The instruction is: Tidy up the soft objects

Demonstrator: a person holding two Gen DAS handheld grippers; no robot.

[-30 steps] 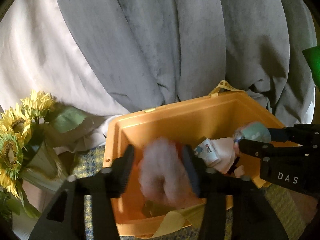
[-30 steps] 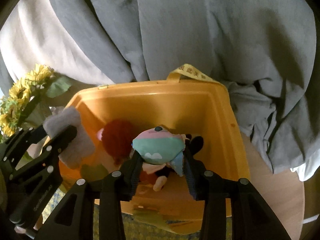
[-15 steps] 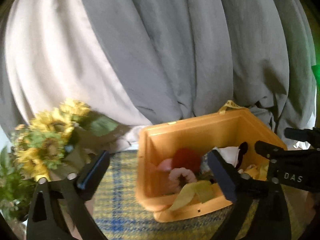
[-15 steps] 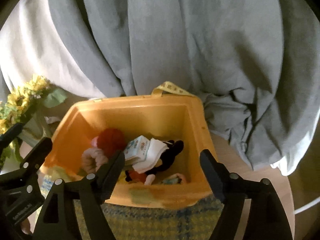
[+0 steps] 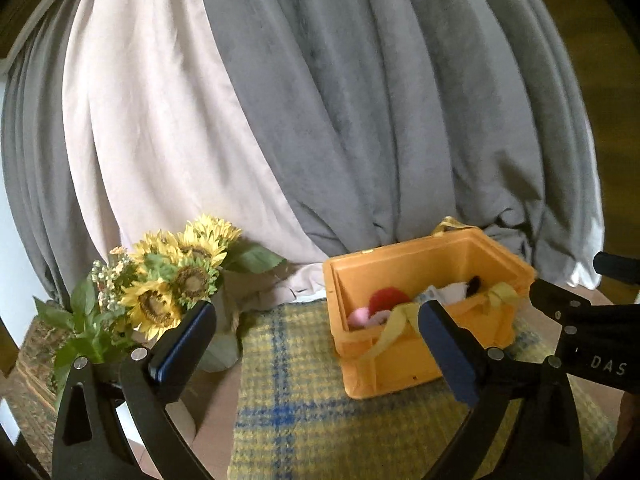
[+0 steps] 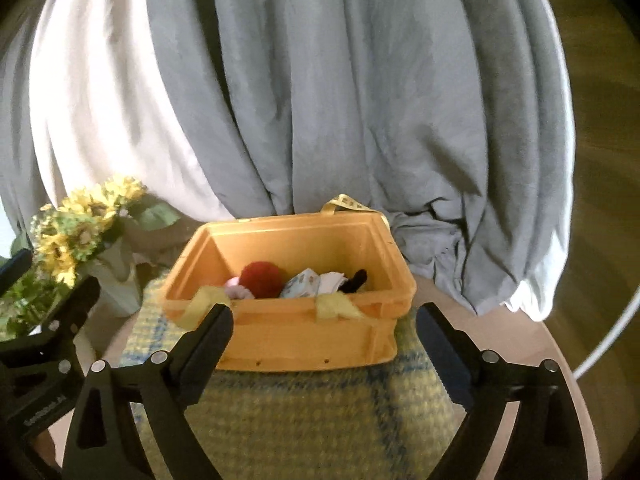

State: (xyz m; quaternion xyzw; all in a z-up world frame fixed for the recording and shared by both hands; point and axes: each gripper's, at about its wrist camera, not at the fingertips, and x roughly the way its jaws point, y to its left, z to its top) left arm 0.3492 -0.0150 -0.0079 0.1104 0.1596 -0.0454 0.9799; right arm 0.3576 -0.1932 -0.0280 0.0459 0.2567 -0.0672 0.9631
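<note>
**Backing away from a filled orange bin**

Holding nothing, the left gripper (image 5: 316, 344) and right gripper (image 6: 324, 332) both stand spread wide; the right one's jaws have just been opening further, with nothing between them. The soft toys (image 6: 298, 282) lie inside the orange bin (image 6: 304, 336), which sits on a yellow plaid mat (image 6: 304, 412) near a vase of sunflowers (image 5: 176, 280). The toys look light, squashy and unbreakable; pinching a plump middle should hold best.
</note>
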